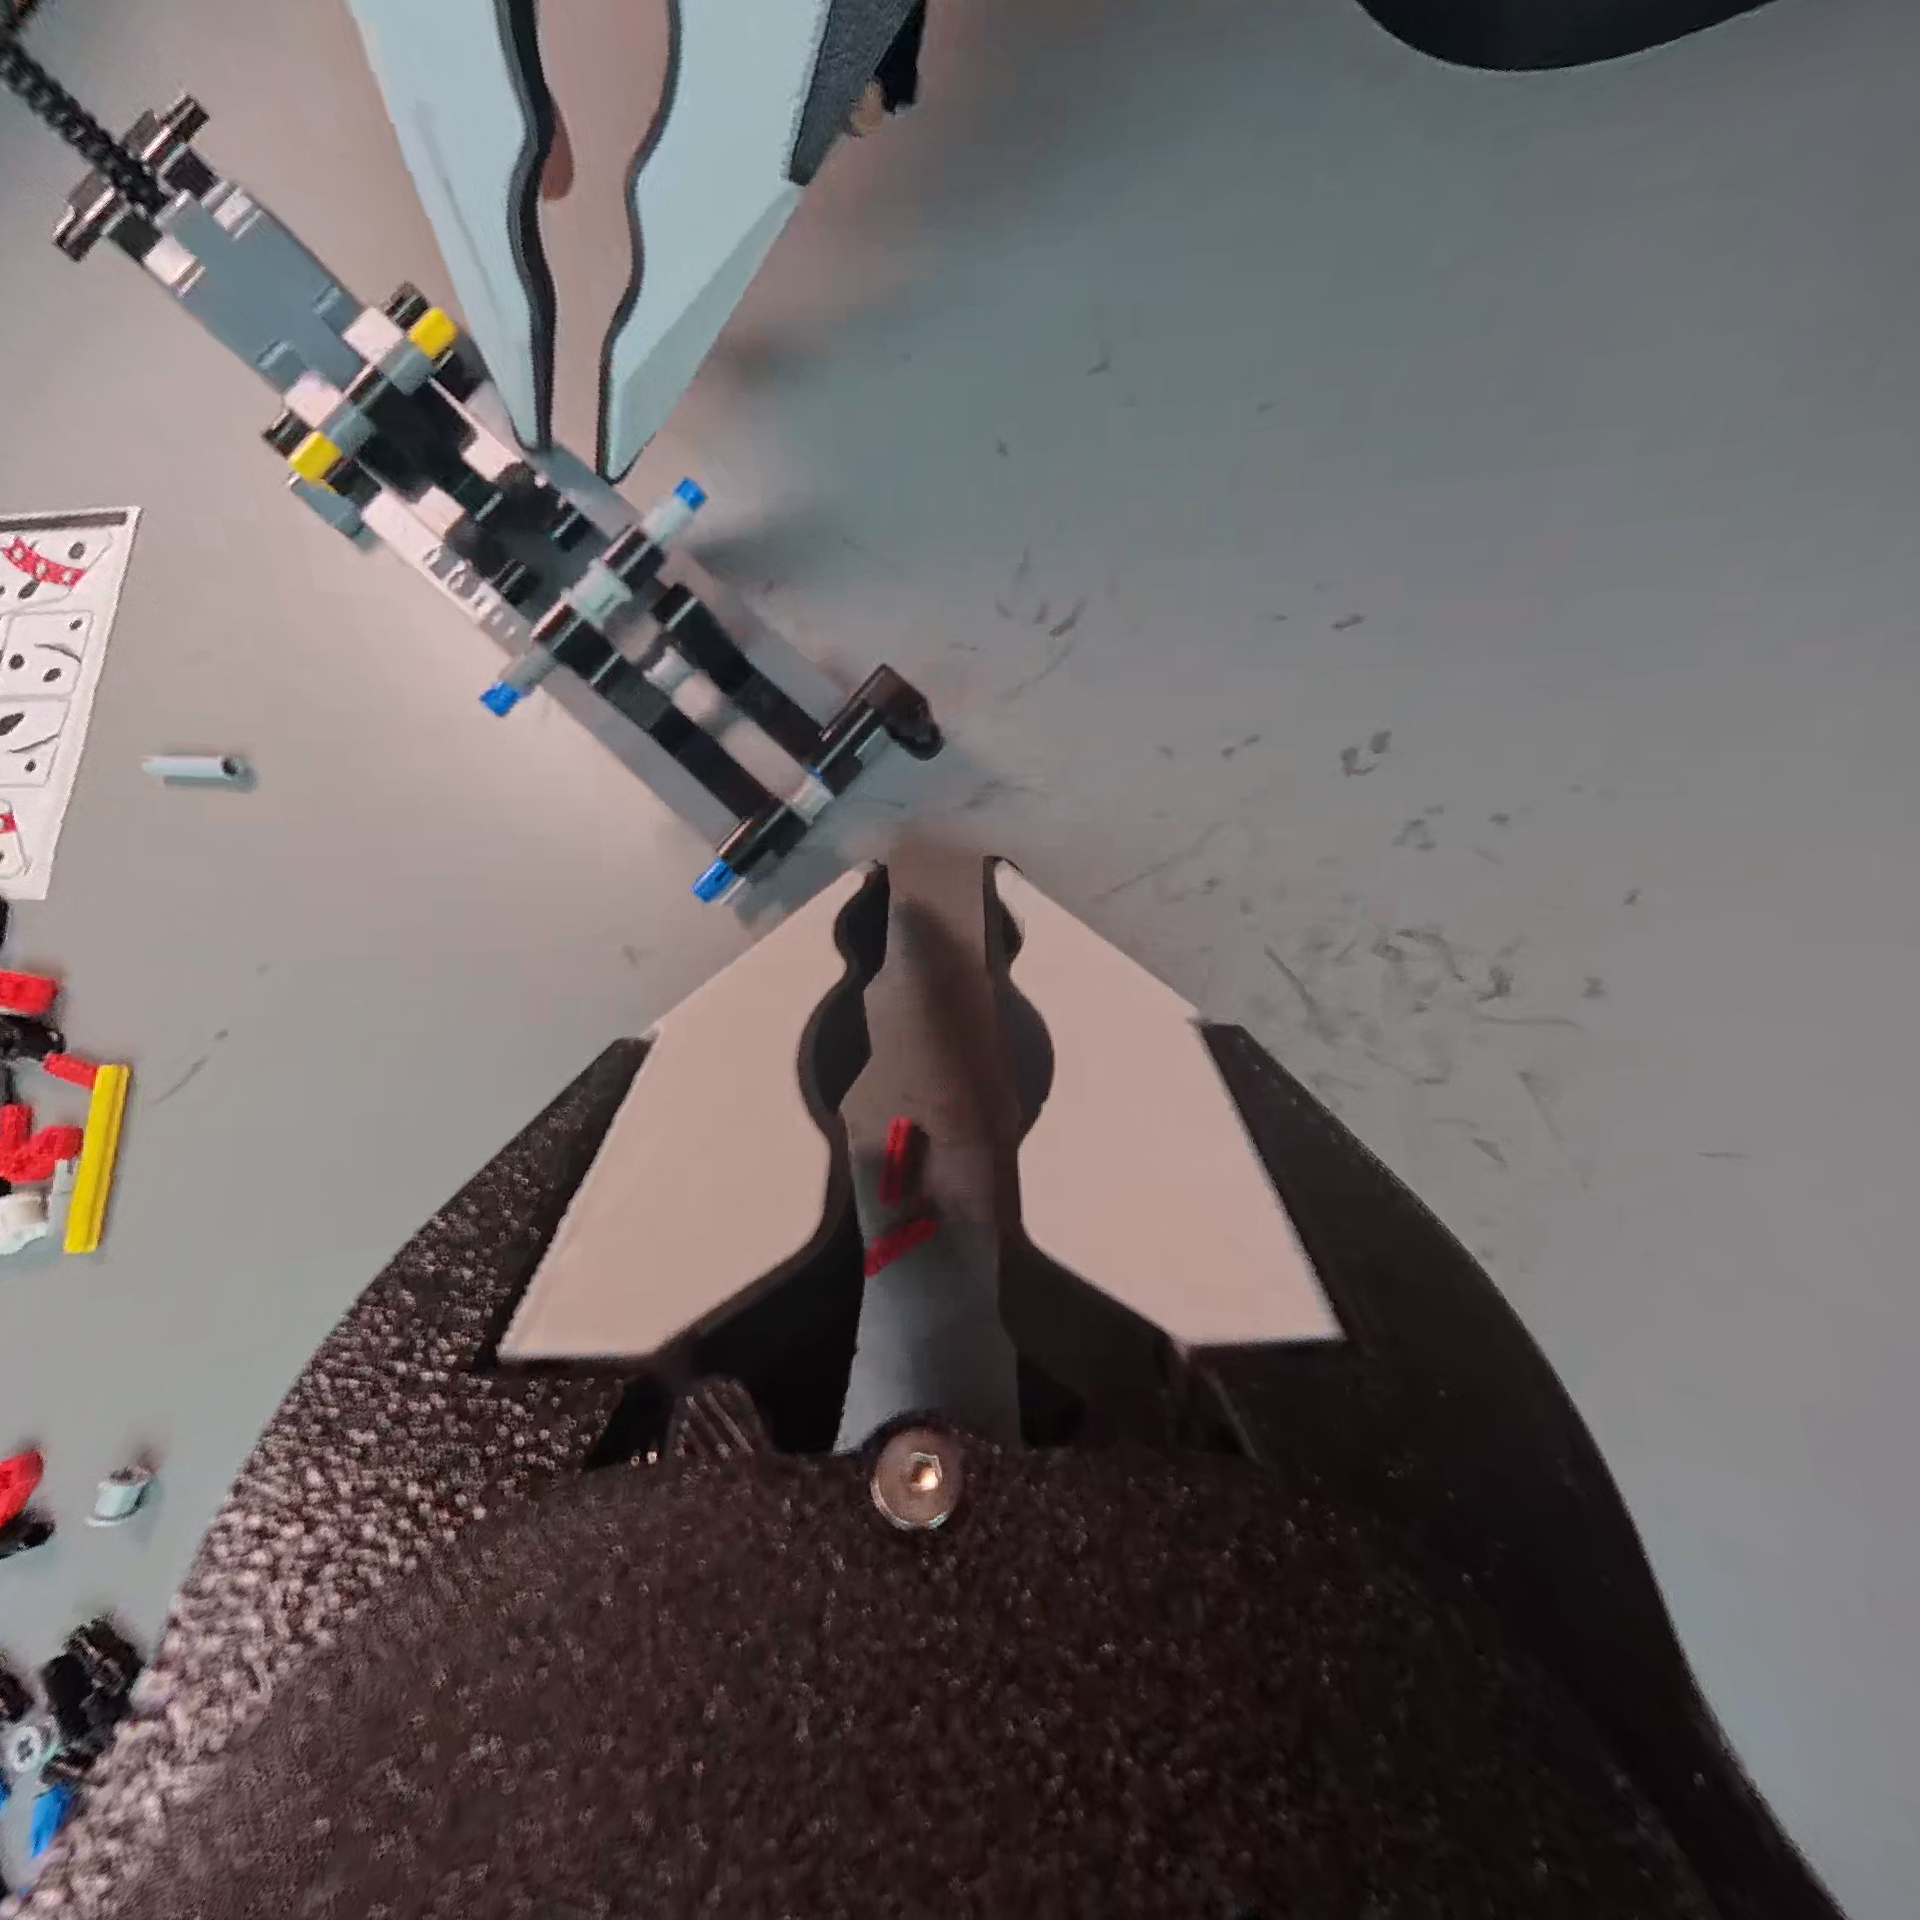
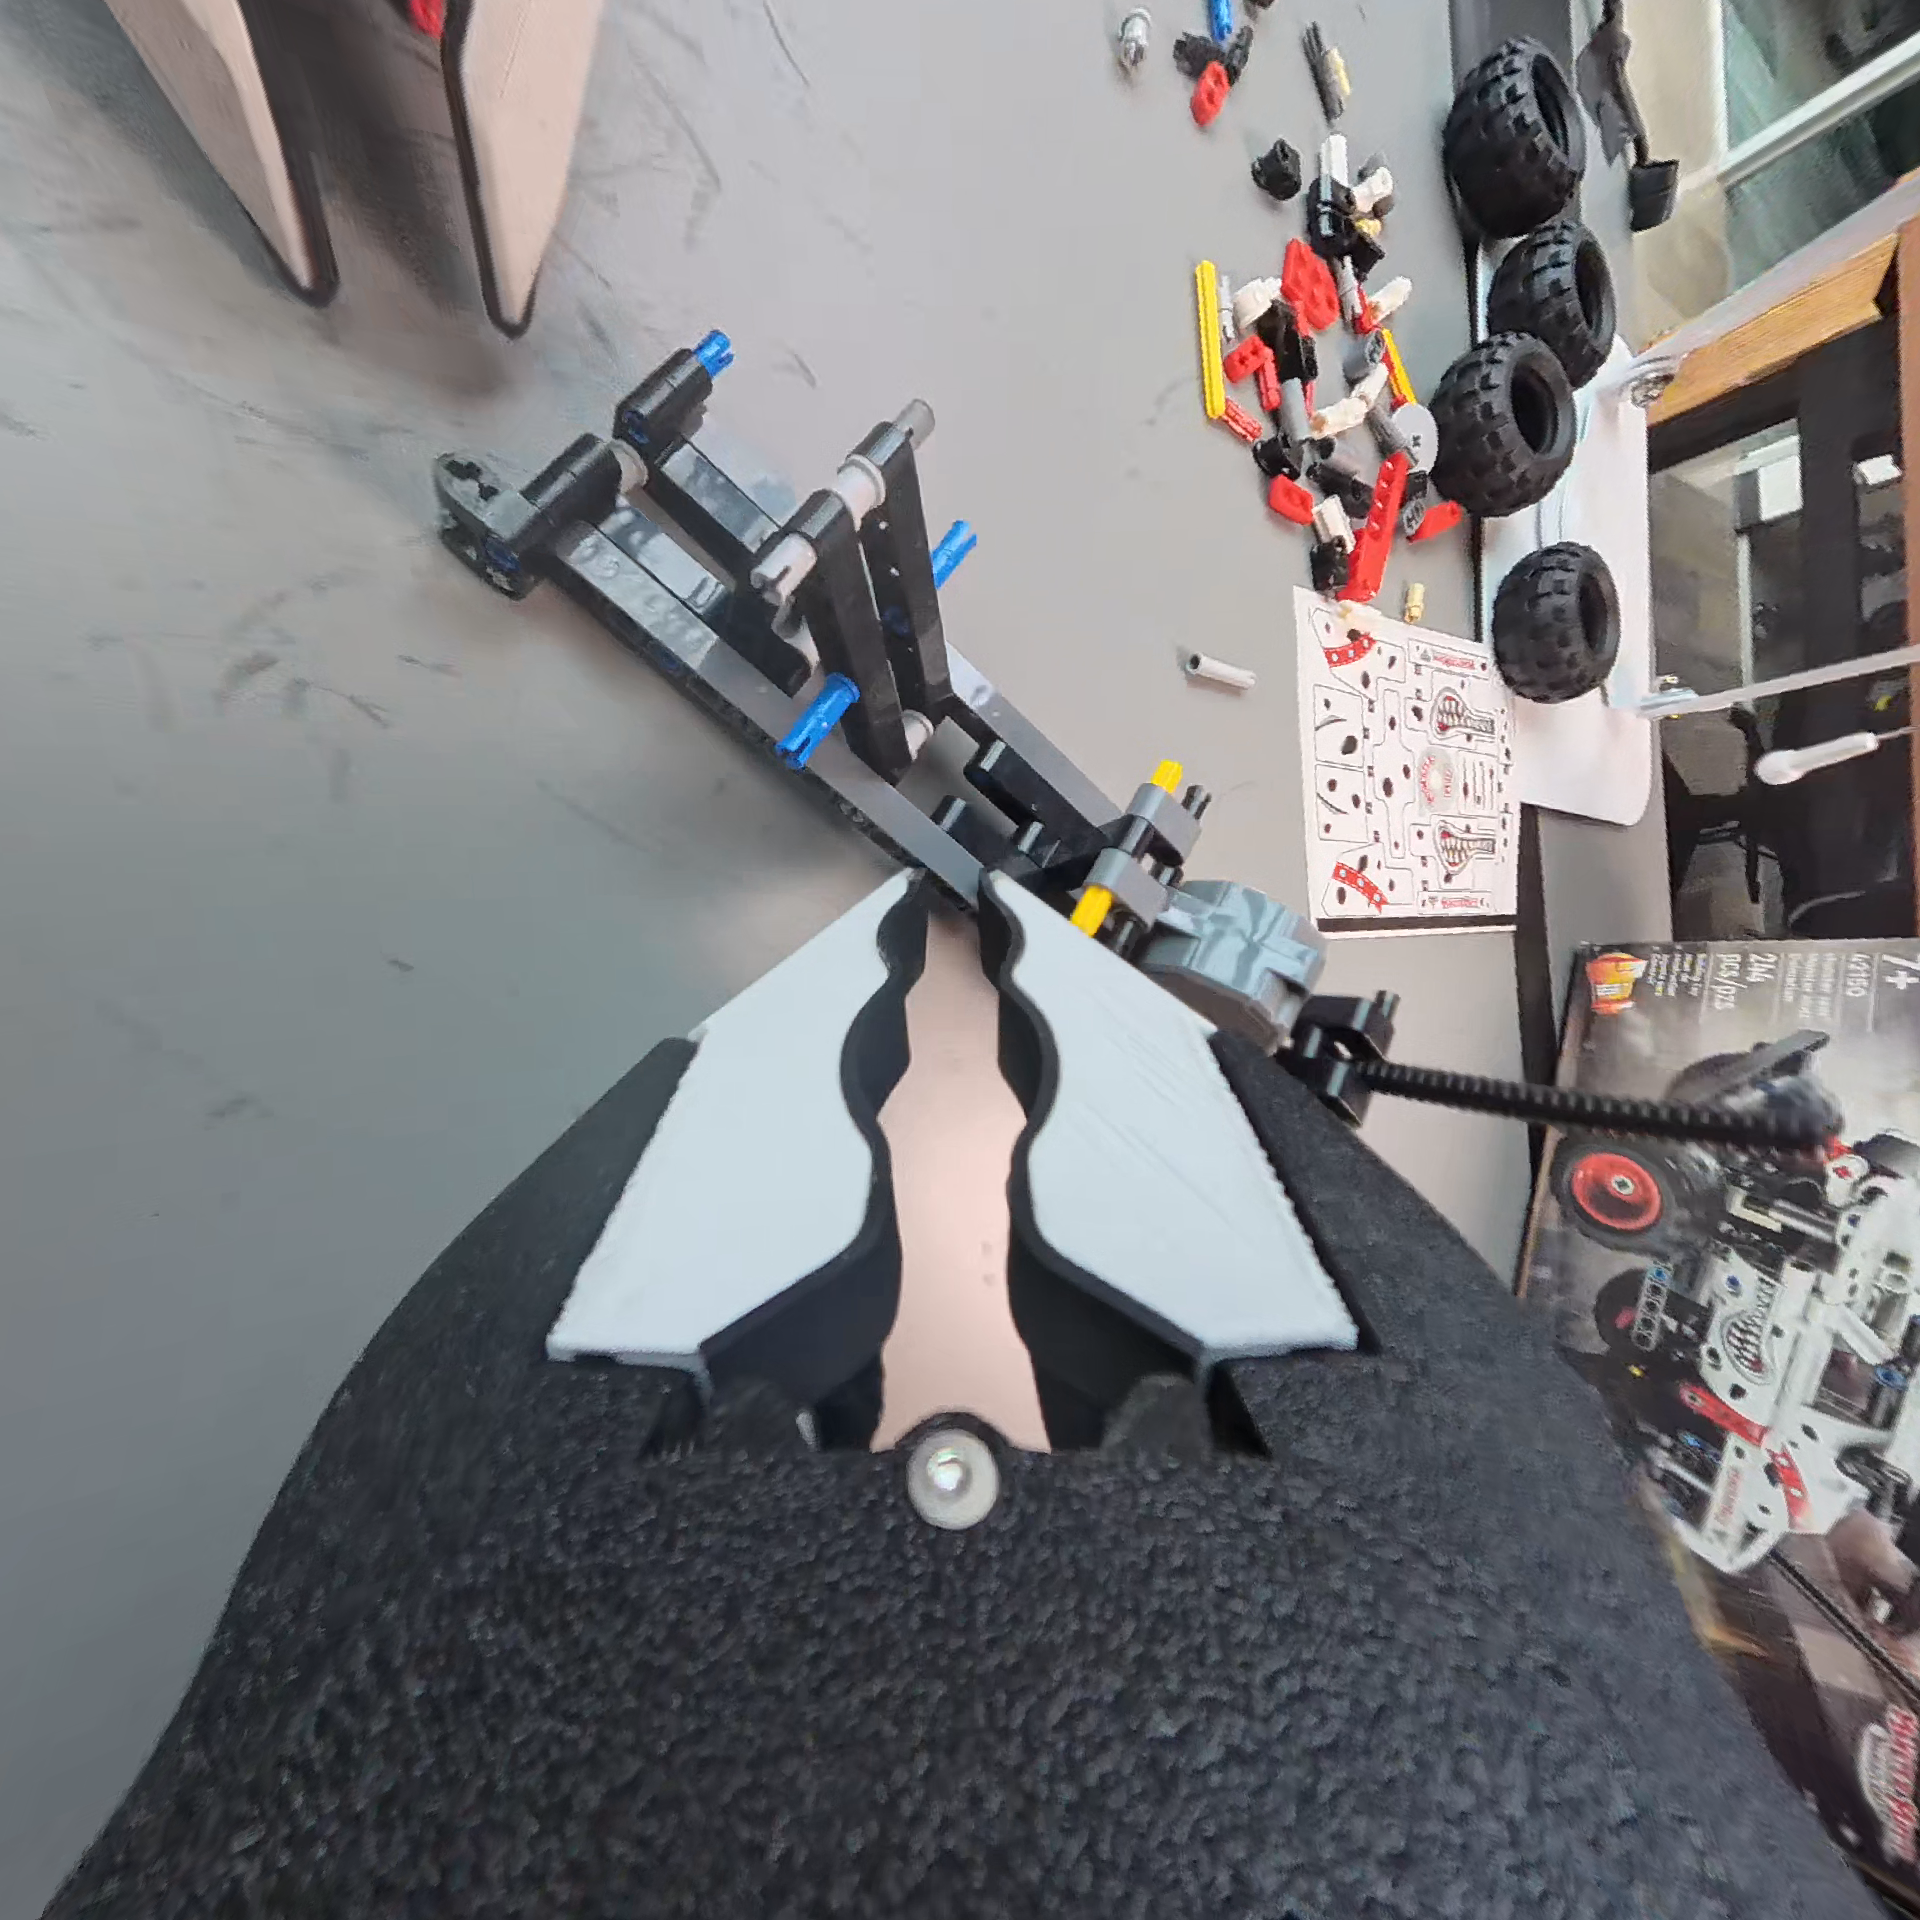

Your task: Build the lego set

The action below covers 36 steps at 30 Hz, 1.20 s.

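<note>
A: Where's your chassis?
B: The black Technic frame (image 2: 790, 644) lies mid-frame on the grey table (image 2: 260, 831). Your right gripper (image 2: 951, 883) pinches its long beam, fingers narrow.
A: And your left?
B: The left gripper (image 1: 935, 862) sits just beside the frame's end, its fingers slightly parted with nothing between the tips.

Grey table (image 2: 260, 727), wooden furniture (image 2: 1766, 332)

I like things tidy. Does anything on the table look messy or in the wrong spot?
One small grey tube lies alone on the table, apart from the heap of loose pieces beside the tires. The half-built frame rests slanted, with the right tongs at one end. Nothing looks broken.
</note>
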### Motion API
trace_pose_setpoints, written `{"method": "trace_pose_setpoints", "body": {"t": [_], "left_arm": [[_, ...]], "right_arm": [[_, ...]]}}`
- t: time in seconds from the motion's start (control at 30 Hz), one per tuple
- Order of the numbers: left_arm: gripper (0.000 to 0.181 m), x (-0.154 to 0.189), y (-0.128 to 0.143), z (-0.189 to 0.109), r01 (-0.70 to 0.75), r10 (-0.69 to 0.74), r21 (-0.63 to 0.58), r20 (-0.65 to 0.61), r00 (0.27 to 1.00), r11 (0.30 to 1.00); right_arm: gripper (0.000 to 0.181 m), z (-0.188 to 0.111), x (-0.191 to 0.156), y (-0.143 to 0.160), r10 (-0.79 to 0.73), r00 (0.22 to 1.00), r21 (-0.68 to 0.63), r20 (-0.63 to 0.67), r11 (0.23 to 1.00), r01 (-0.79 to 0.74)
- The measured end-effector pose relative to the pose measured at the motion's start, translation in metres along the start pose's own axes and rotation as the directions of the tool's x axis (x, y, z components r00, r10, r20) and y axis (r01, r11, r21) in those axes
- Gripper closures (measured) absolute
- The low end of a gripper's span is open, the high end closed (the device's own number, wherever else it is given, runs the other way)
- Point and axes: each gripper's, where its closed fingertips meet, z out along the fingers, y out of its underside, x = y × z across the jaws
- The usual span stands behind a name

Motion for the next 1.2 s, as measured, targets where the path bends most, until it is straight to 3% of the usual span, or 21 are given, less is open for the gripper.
{"method": "trace_pose_setpoints", "body": {"t": [0.13,0.23,0.3,0.43,0.5,0.57,0.67,0.73,0.83,0.93,0.97,1.07,1.2], "left_arm": [[0.164,-0.008,-0.009,-0.008,-0.011,0.01,0.001,0.072,0.997,1.0],[0.162,-0.02,-0.008,-0.024,0.057,-0.062,0.055,0.103,0.993,0.997],[0.16,-0.028,-0.003,-0.032,0.074,-0.081,0.058,0.14,0.987,0.996],[0.159,-0.037,0.001,-0.045,0.101,-0.114,0.075,0.189,0.975,0.992],[0.159,-0.037,0.003,-0.05,0.105,-0.12,0.082,0.204,0.972,0.991],[0.158,-0.036,0.009,-0.055,0.103,-0.117,0.073,0.22,0.968,0.992],[0.156,-0.027,0.02,-0.06,0.114,-0.124,0.064,0.195,0.973,0.991],[0.153,-0.017,0.024,-0.062,0.128,-0.136,0.068,0.126,0.983,0.989],[0.153,-0.008,0.029,-0.062,0.141,-0.147,0.073,0.077,0.986,0.987],[0.152,-0.004,0.037,-0.06,0.125,-0.127,0.033,0.072,0.989,0.992],[0.152,-0.003,0.038,-0.059,0.117,-0.119,0.023,0.069,0.991,0.993],[0.152,-0.002,0.037,-0.059,0.11,-0.112,0.022,0.062,0.992,0.994],[0.151,0.004,0.036,-0.058,0.113,-0.113,0.019,0.032,0.993,0.993]], "right_arm": [[0.166,-0.002,-0.006,-0.003,0.036,0.999,-0.009,0.031,0.999,-0.035],[0.151,-0.018,-0.015,-0.017,0.197,0.972,0.039,0.131,0.978,-0.204],[0.15,-0.025,-0.011,-0.039,0.313,0.942,0.106,0.123,0.939,-0.326],[0.146,0.0,-0.018,-0.052,0.47,0.88,0.042,0.069,0.88,-0.473],[0.152,0.013,-0.018,-0.049,0.444,0.896,0.019,0.012,0.896,-0.444],[0.155,0.013,-0.02,-0.054,0.385,0.922,0.023,0.037,0.922,-0.386],[0.158,0.009,-0.031,-0.06,0.142,0.984,0.067,0.109,0.986,-0.15],[0.158,-0.001,-0.041,-0.058,-0.027,0.978,0.117,0.207,0.993,0.003],[0.158,-0.021,-0.051,-0.038,-0.157,0.92,0.11,0.36,0.986,0.125],[0.15,-0.038,-0.031,0.007,-0.213,0.912,-0.085,0.352,0.962,0.258],[0.139,-0.044,-0.023,0.017,-0.181,0.925,-0.138,0.334,0.961,0.238],[0.137,-0.062,-0.017,0.015,0.039,0.954,-0.114,0.297,0.993,-0.005],[0.122,-0.065,-0.017,0.022,0.306,0.94,-0.102,0.15,0.951,-0.293]]}}
